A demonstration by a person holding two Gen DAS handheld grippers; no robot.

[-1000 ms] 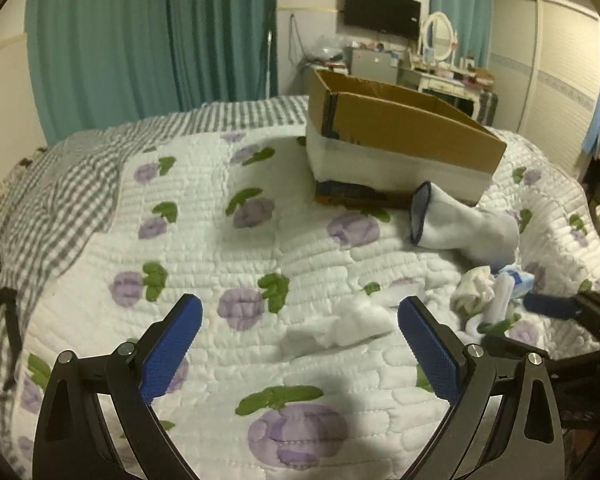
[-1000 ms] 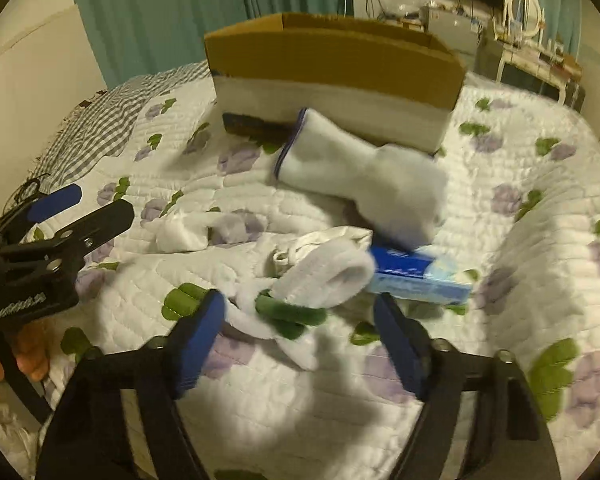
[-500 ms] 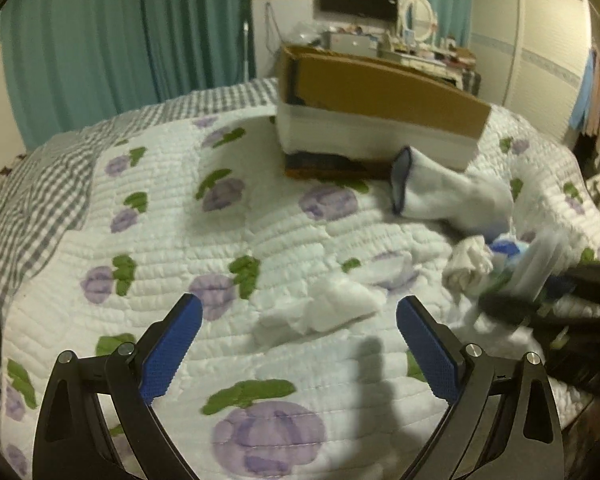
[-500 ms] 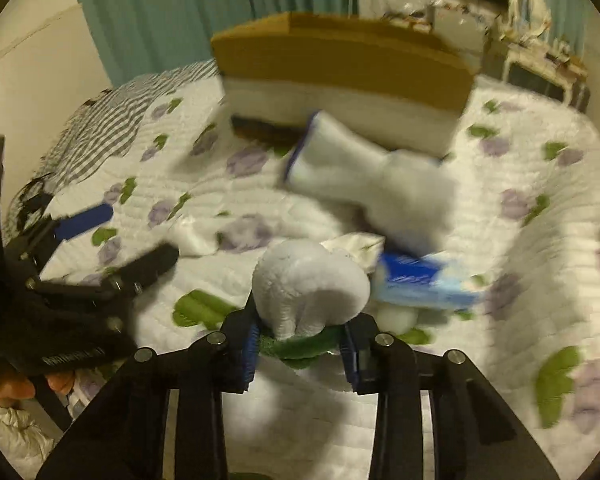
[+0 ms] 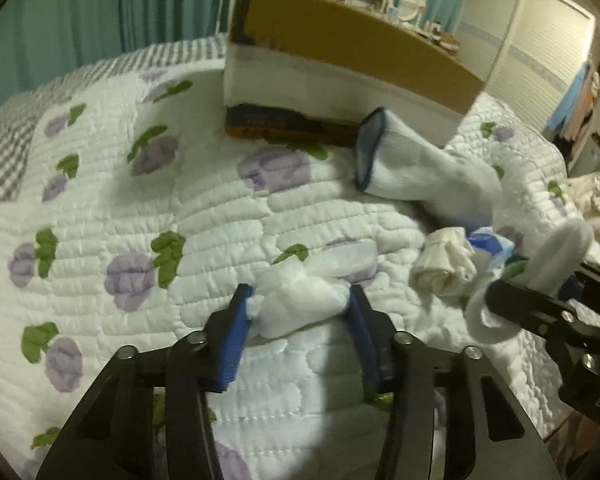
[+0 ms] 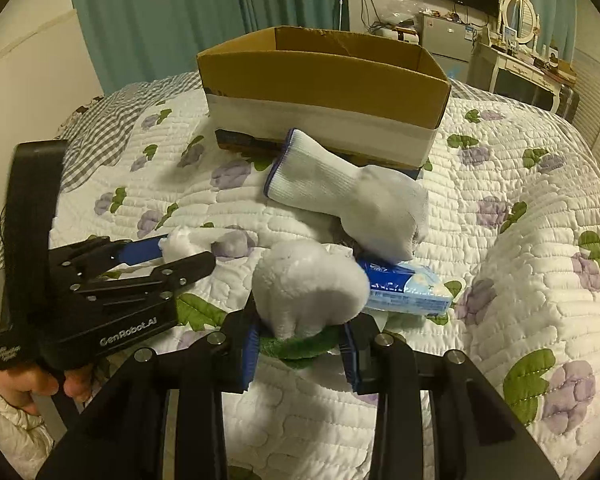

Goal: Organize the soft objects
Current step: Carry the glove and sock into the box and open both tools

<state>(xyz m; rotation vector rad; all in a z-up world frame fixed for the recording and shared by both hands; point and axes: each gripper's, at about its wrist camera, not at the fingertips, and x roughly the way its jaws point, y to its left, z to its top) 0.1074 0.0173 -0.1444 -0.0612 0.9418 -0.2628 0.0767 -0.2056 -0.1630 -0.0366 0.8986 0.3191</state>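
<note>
On the quilt [image 6: 500,240], with left gripper [image 5: 298,304] clamped on a white wad [image 5: 300,296] and right gripper [image 6: 300,336] clamped on a white-and-green plush [image 6: 308,284], best lifted clear, carried over the box [image 6: 320,68] rim, then released inside.

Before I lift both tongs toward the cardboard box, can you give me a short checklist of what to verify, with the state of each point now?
1. Left tongs closed on the crumpled white cloth: ok, both pads press it.
2. Right tongs closed on the white sock with green cuff: ok.
3. Cardboard box open on top: ok, no flaps over the opening.
4. Room inside the box: cannot tell, its floor is hidden.
5. Path to the box: not ok for a low move; the blue-trimmed sock lies in front of it.
6. Tissue pack free of the held sock: cannot tell, they overlap.
</note>
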